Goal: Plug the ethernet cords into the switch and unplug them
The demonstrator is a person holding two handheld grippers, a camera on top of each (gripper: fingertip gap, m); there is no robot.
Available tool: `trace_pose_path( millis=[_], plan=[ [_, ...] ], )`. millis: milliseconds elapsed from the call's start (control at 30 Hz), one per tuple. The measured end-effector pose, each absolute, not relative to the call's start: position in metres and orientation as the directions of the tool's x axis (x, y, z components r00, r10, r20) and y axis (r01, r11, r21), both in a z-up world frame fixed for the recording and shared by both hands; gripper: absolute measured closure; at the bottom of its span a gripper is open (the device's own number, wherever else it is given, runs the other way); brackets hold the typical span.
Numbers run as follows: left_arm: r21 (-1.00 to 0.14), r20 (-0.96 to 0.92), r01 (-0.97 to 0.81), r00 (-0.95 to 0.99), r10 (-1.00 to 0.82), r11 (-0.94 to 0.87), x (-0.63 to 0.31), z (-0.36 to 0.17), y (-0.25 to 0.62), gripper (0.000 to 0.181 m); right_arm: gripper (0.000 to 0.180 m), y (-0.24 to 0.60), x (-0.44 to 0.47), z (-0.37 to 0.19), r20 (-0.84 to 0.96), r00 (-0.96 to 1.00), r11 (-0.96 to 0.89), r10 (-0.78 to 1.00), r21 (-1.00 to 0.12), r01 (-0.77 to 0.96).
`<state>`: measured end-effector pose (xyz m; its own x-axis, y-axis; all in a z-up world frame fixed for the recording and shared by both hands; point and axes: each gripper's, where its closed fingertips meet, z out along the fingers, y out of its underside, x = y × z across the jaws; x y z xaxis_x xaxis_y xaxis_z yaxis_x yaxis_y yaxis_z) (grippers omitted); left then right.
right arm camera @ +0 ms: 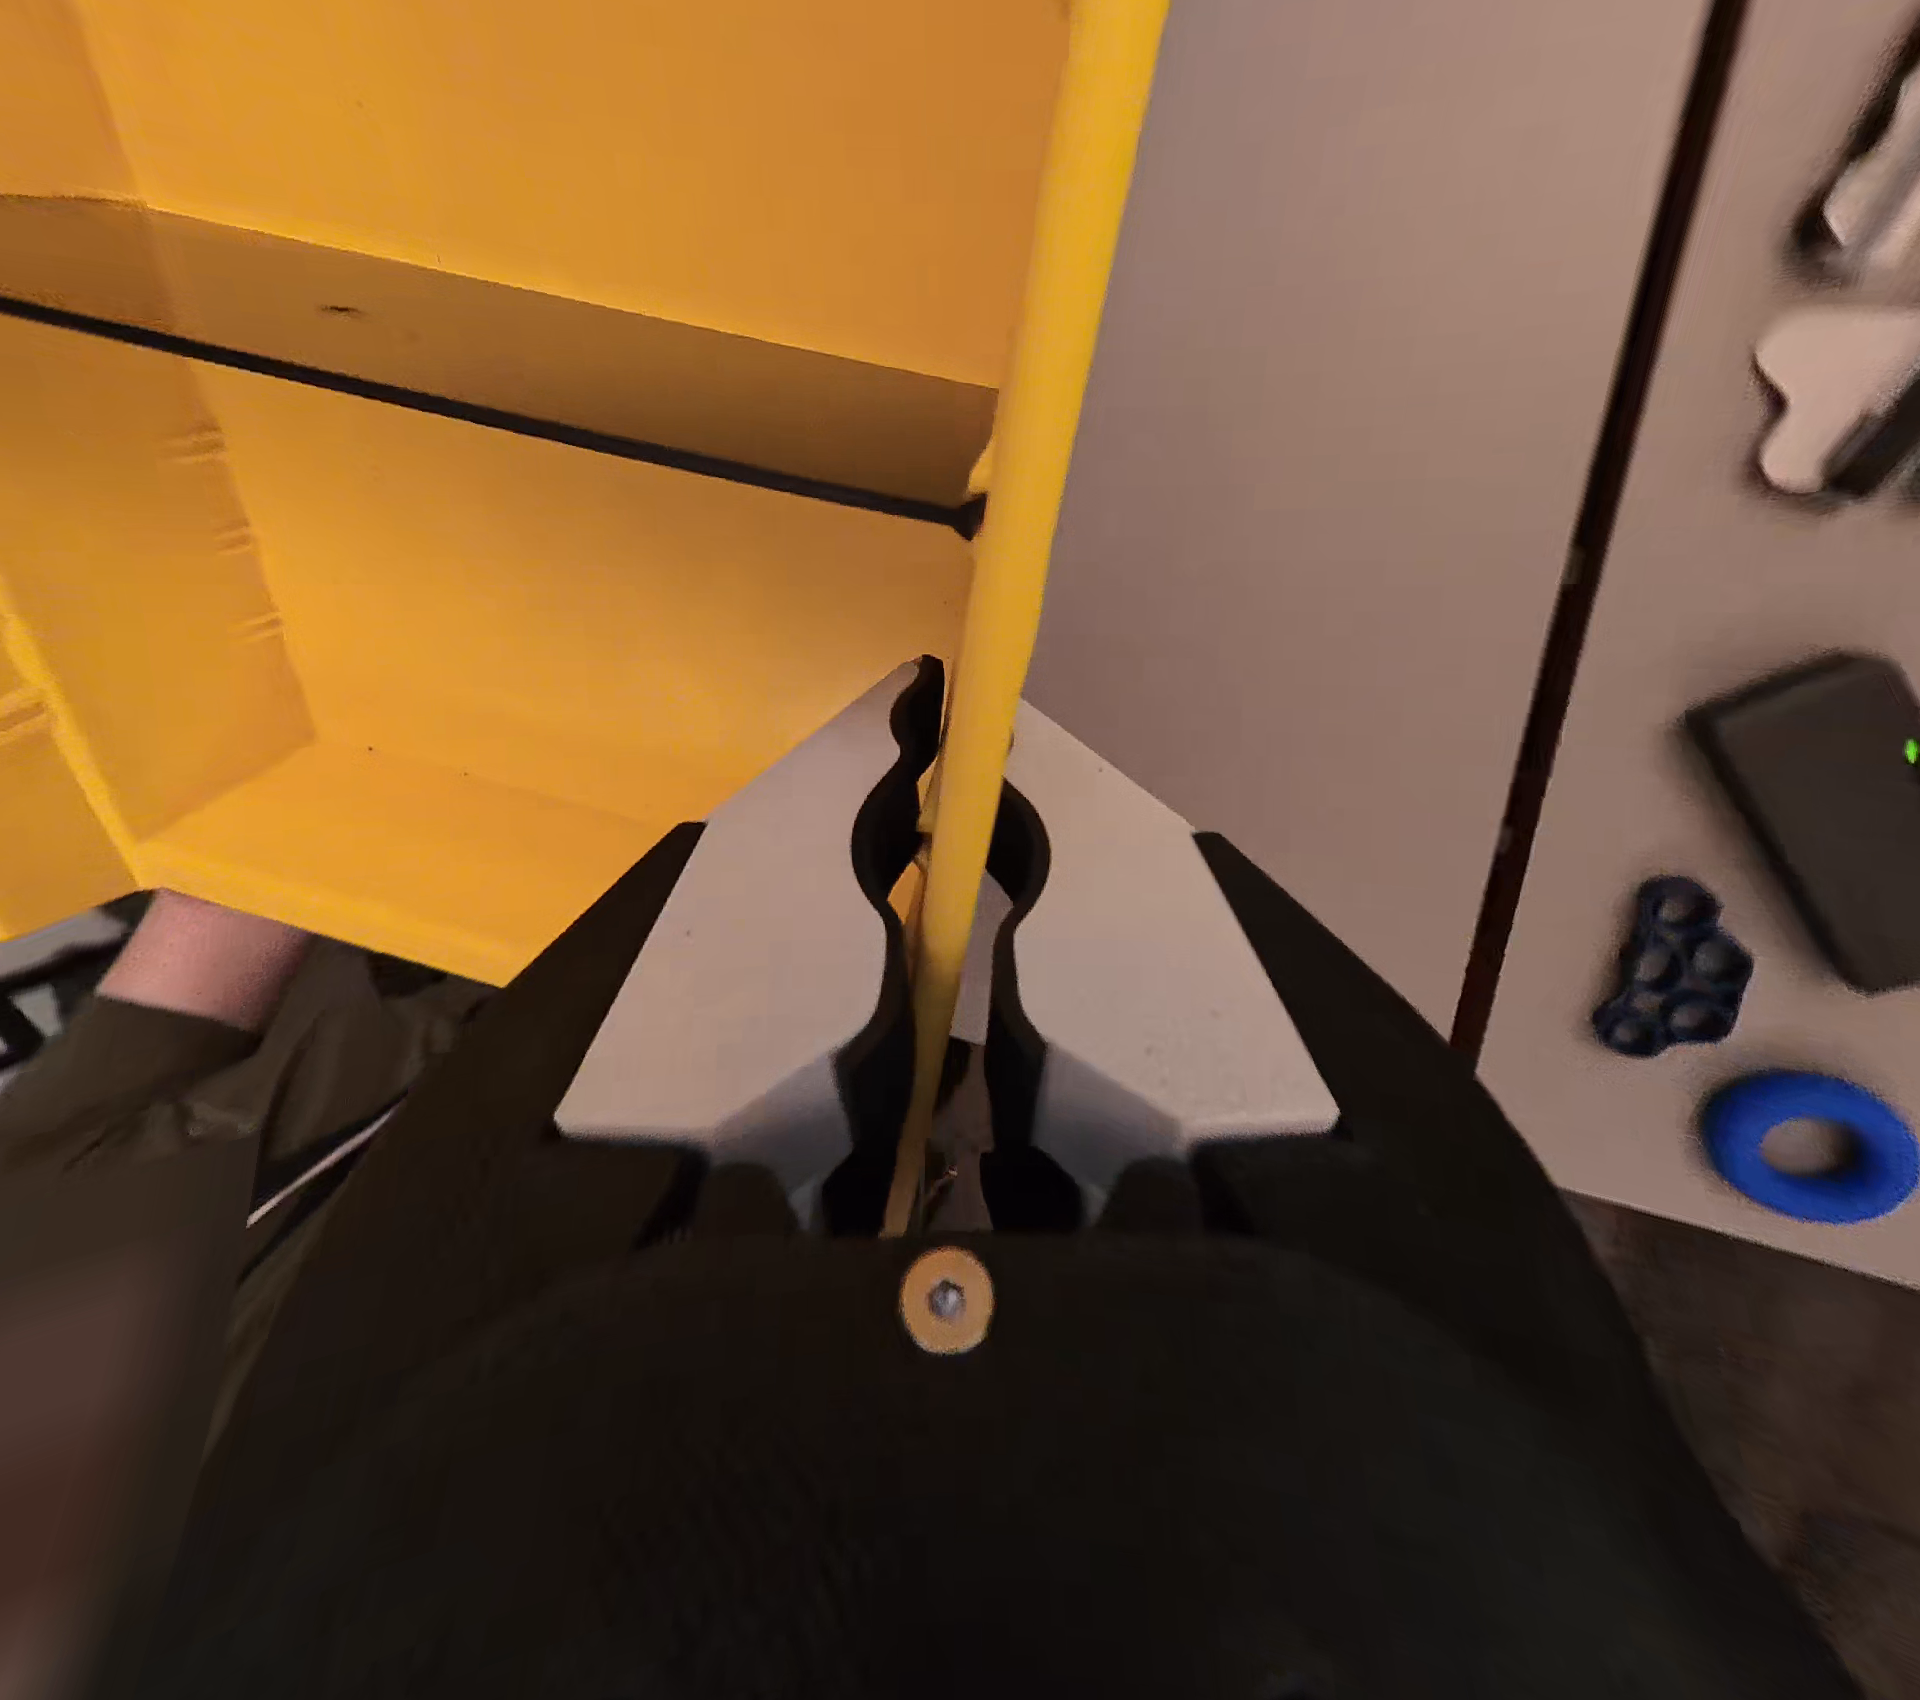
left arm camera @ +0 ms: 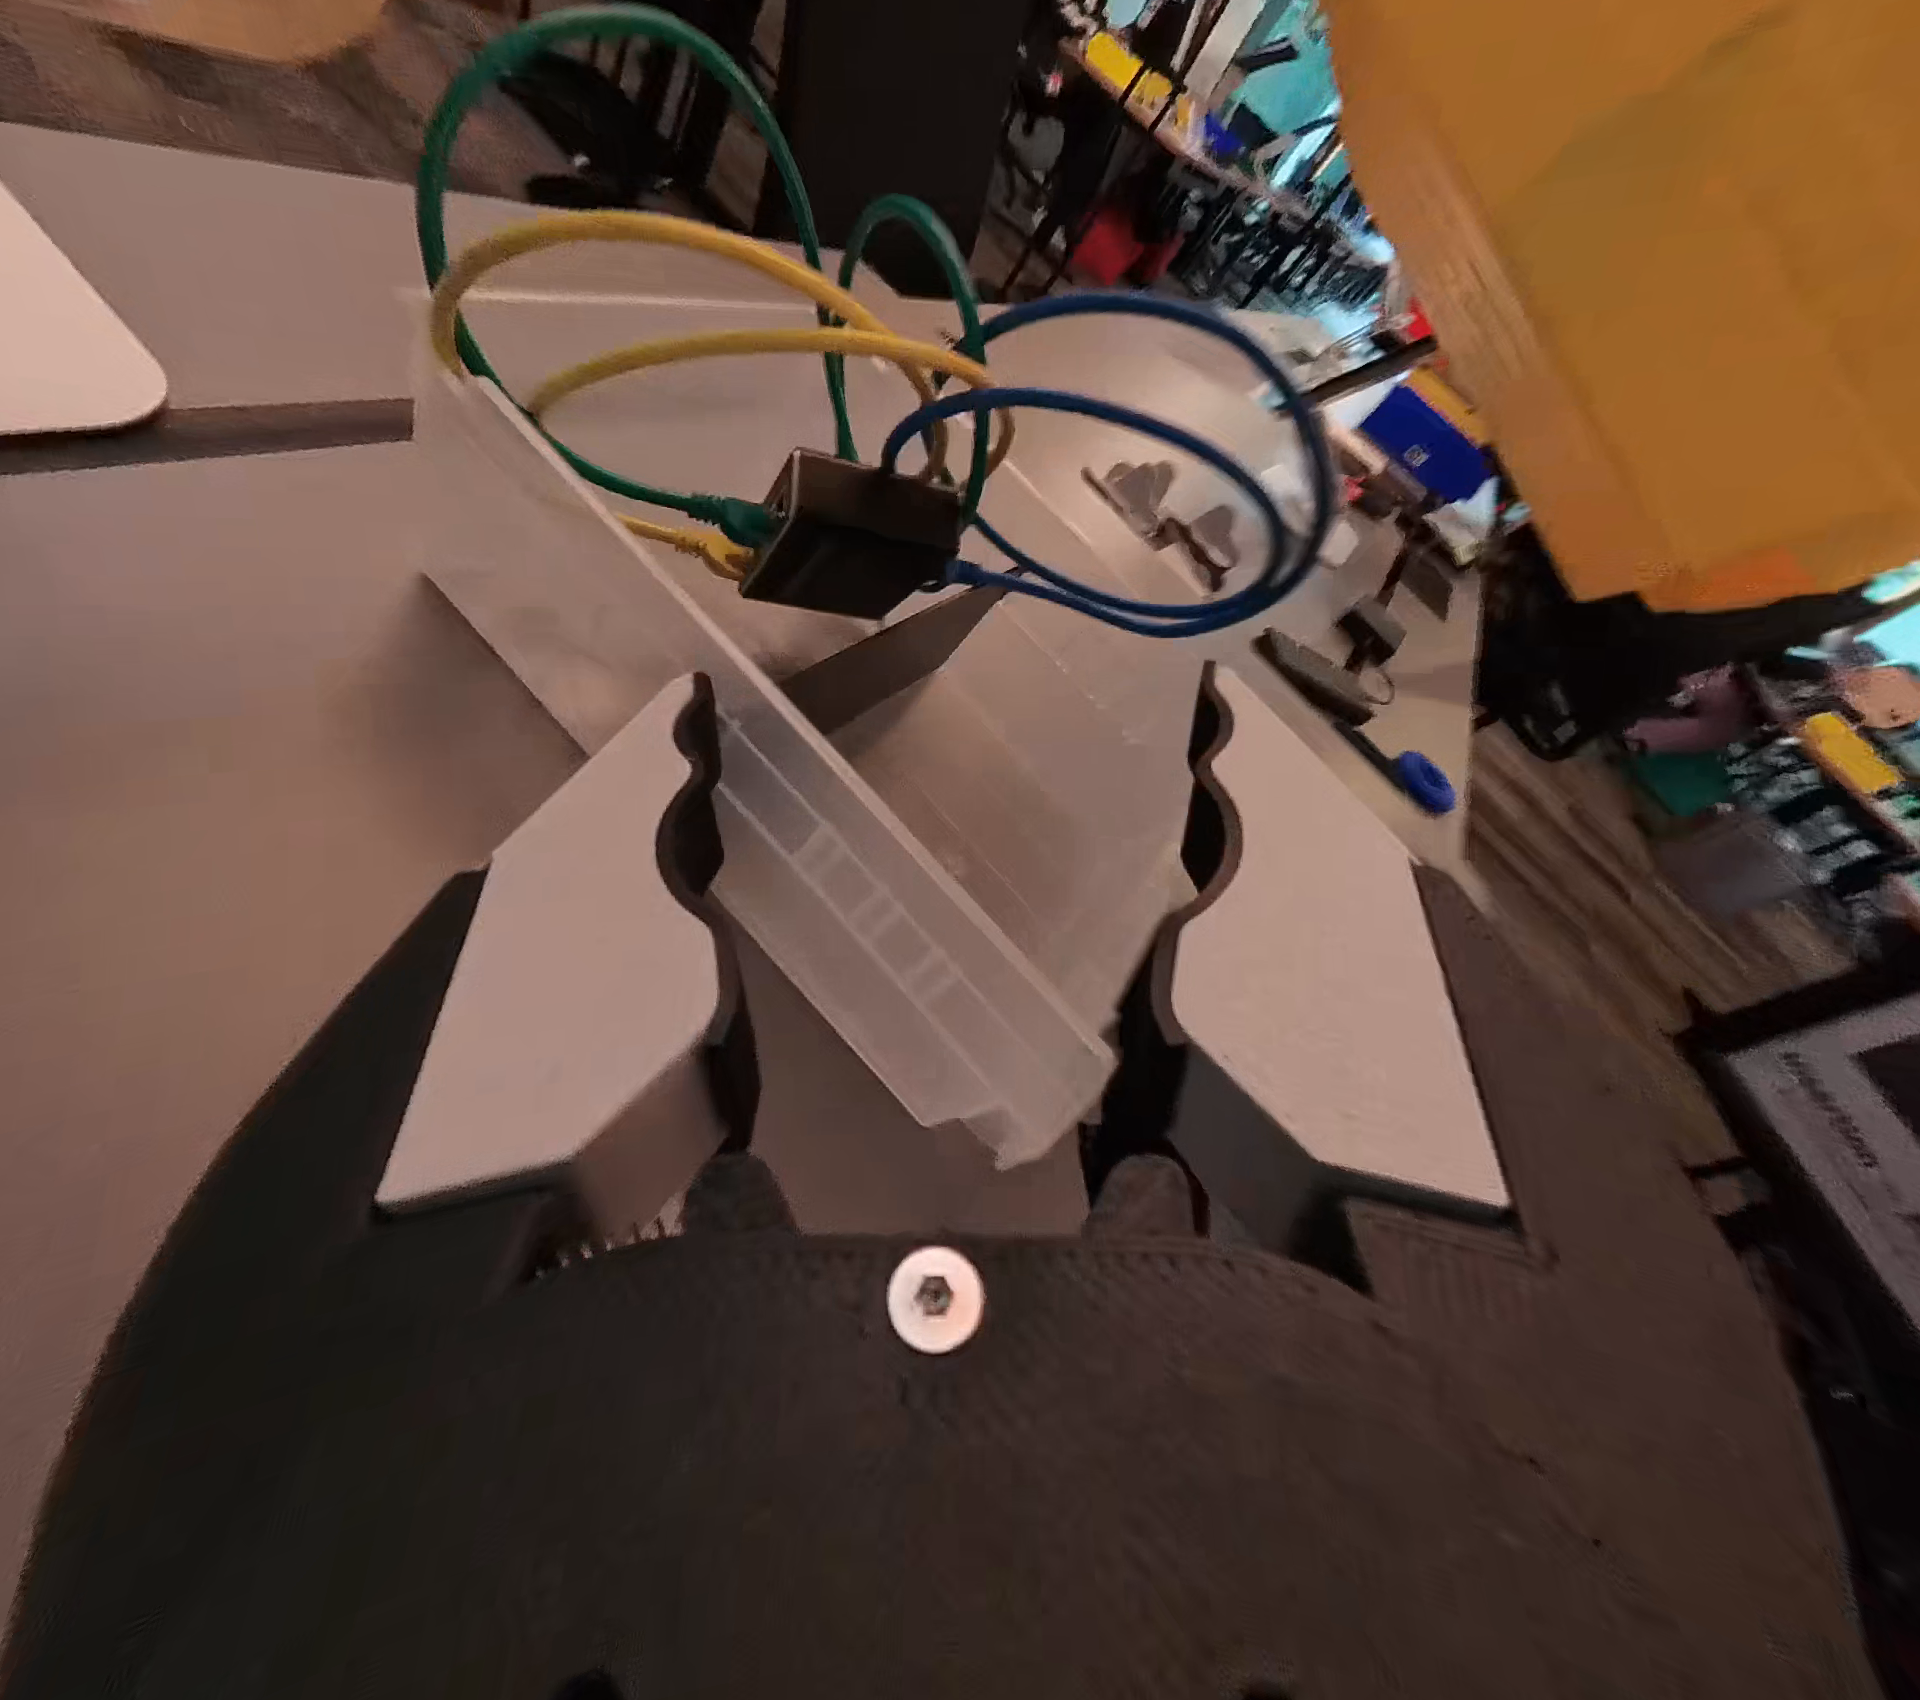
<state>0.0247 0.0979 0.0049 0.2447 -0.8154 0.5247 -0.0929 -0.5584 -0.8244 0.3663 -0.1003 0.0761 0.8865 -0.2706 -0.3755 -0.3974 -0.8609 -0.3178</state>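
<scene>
Grey flat surface (left arm camera: 239, 715), wide, carrying everything in play. Large yellow plastic bin (right arm camera: 520, 92), open-sided with ribbed walls, held up off the surface by its rim; seen in left wrist view as a blurred yellow mass at upper right. Clear plastic tray (left arm camera: 914, 923), long and shallow, tilted, one edge lying between the left gripper's fingers. Small black box-shaped ethernet switch (left arm camera: 852, 544) sitting in the clear tray, far end. Looped ethernet cords: green (left arm camera: 623, 29), yellow (left arm camera: 665, 232), blue (left arm camera: 1195, 414), all appearing plugged into the switch; exact ports too small to tell. Left gripper (left arm camera: 945, 819): jaws wide apart around the tray edge, not pinching it. Right gripper (right arm camera: 961, 819): clamped on the yellow bin's thin rim. Off to the side: blue ring (right arm camera: 1808, 1141), dark flat device with green light (right arm camera: 1818, 809). Judged step: setup or clearing, bin being carried, cords not yet handled. Next move likely calls for setting the bin down, freeing the right gripper, then steadying the switch and pinching one connector at its latch.
</scene>
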Motion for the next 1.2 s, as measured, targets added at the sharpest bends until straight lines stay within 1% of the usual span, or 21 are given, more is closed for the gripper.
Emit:
trace_pose_path(
  millis=[33,100,167,200,267,367,467,533,667,767,933,1033,1100,1200],
  plan=[
    [-0.825,0.506,-0.124,0.272,-0.818,-0.552,0.035,-0.007,0.1,0.089,0.177,-0.113,0.379,0.063,-0.386,0.869,-0.844,-0.309,-0.31,-0.438],
    [-0.792,0.46,-0.262,0.338,-0.821,-0.552,0.052,-0.04,0.103,0.086,0.177,-0.136,0.4,0.035,-0.391,0.839,-0.815,-0.378,-0.29,-0.502],
    [-0.716,0.421,-0.42,0.377,-0.825,-0.557,0.062,-0.072,0.1,0.088,0.177,-0.155,0.415,0.006,-0.376,0.815,-0.794,-0.441,-0.26,-0.549],
    [-0.669,0.429,-0.48,0.374,-0.822,-0.568,0.067,-0.081,0.096,0.089,0.176,-0.163,0.42,-0.007,-0.367,0.805,-0.786,-0.466,-0.245,-0.567],
    [-0.575,0.479,-0.565,0.354,-0.803,-0.592,0.072,-0.088,0.086,0.105,0.175,-0.174,0.425,-0.032,-0.352,0.791,-0.782,-0.501,-0.209,-0.588],
    [-0.448,0.443,-0.703,0.362,-0.82,-0.553,0.069,-0.097,0.078,0.111,0.175,-0.181,0.423,-0.065,-0.337,0.786,-0.792,-0.518,-0.158,-0.59],
    [-0.283,0.423,-0.788,0.409,-0.808,-0.547,0.059,-0.103,0.077,0.14,0.175,-0.177,0.414,-0.09,-0.328,0.796,-0.813,-0.509,-0.12,-0.57],
    [-0.224,0.408,-0.806,0.433,-0.804,-0.548,0.053,-0.102,0.083,0.16,0.175,-0.171,0.407,-0.102,-0.316,0.807,-0.827,-0.498,-0.106,-0.552],
    [-0.125,0.303,-0.846,0.465,-0.832,-0.518,0.025,-0.102,0.097,0.17,0.175,-0.159,0.393,-0.115,-0.274,0.844,-0.862,-0.461,-0.089,-0.5],
    [-0.074,0.216,-0.853,0.492,-0.844,-0.516,-0.012,-0.102,0.12,0.176,0.175,-0.152,0.384,-0.118,-0.242,0.876,-0.89,-0.418,-0.082,-0.448],
    [-0.11,0.178,-0.773,0.603,-0.778,-0.624,-0.095,-0.101,0.173,0.176,0.175,-0.138,0.368,-0.122,-0.229,0.909,-0.922,-0.347,-0.092,-0.376],
    [-0.096,0.121,-0.748,0.647,-0.753,-0.657,-0.162,-0.1,0.198,0.175,0.175,-0.124,0.356,-0.124,-0.256,0.913,-0.93,-0.319,-0.099,-0.353],
    [-0.085,0.12,-0.7,0.699,-0.705,-0.709,-0.206,-0.099,0.208,0.176,0.175,-0.111,0.347,-0.125,-0.269,0.916,-0.936,-0.297,-0.108,-0.335],
    [-0.112,0.121,-0.594,0.788,-0.604,-0.797,-0.268,-0.098,0.223,0.176,0.175,-0.087,0.334,-0.13,-0.281,0.917,-0.939,-0.283,-0.113,-0.325]
  ],
)
